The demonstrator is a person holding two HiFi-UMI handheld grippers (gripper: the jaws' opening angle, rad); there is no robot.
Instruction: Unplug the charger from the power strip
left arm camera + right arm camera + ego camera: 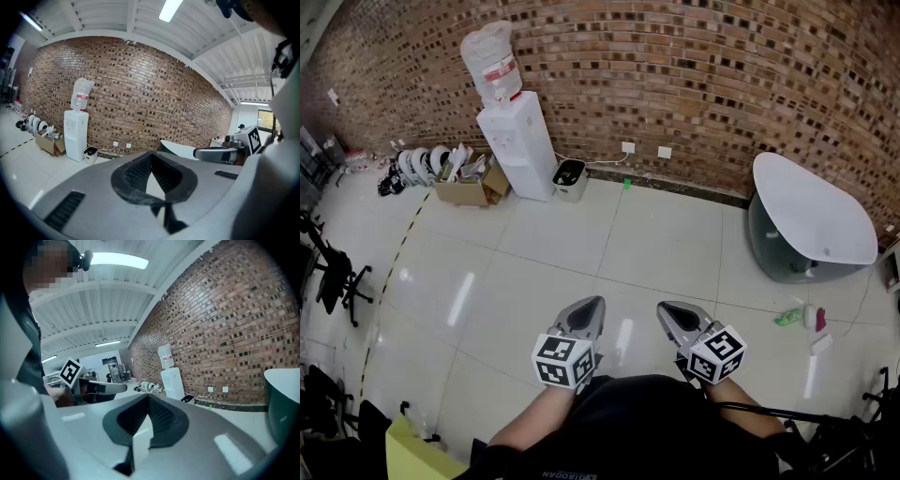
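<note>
Nothing done yet. Left gripper [594, 304] and right gripper [666, 307] both have fingers closed on nothing, held over the floor [656, 244]. I can't confirm the charger or power strip. Possibly it's the small white block [821, 344] far right, well apart.

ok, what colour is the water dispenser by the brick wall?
The water dispenser is white; the head view shows it best.
</note>
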